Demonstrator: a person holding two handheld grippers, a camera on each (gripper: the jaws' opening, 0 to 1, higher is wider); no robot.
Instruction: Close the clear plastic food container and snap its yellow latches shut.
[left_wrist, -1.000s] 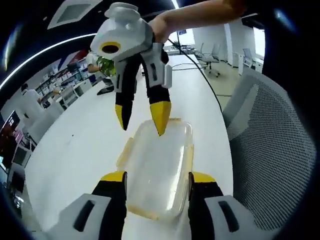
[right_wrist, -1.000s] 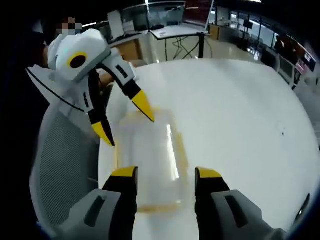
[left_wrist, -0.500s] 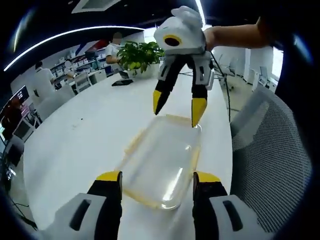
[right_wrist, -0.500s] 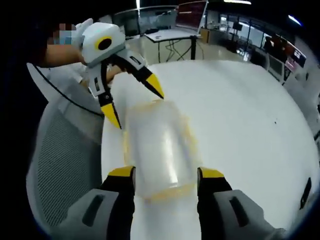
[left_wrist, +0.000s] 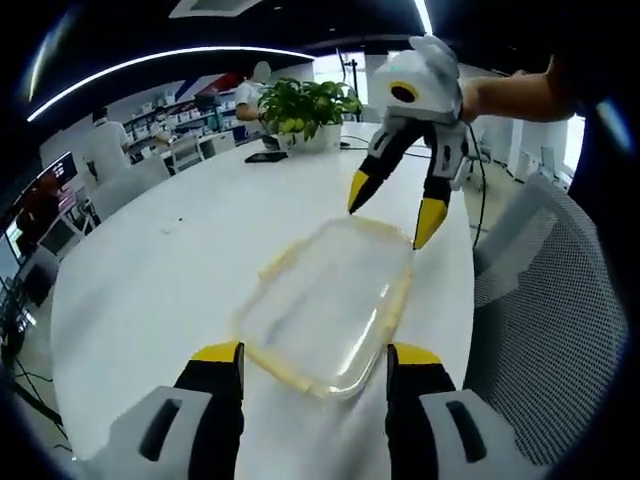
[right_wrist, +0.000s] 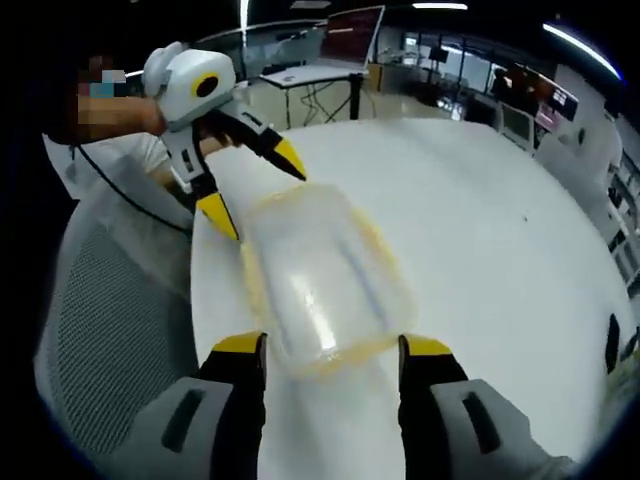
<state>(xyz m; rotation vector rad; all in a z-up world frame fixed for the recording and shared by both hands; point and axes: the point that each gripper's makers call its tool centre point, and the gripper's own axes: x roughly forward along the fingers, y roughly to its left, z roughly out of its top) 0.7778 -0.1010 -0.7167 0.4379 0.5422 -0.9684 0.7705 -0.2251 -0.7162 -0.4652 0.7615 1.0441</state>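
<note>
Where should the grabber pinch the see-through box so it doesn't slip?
Probably across its two long sides, near the end closest to the left gripper. The clear container lies flat on the white table with its short end between those open jaws, so they already straddle it. The yellow rim running along each long side gives an edge to press on. The right gripper hovers open at the far end.

Clear container (right_wrist: 325, 290) near table's (right_wrist: 480, 250) edge, between spread right gripper (right_wrist: 333, 348) jaws; left gripper (right_wrist: 252, 183) open beyond.
</note>
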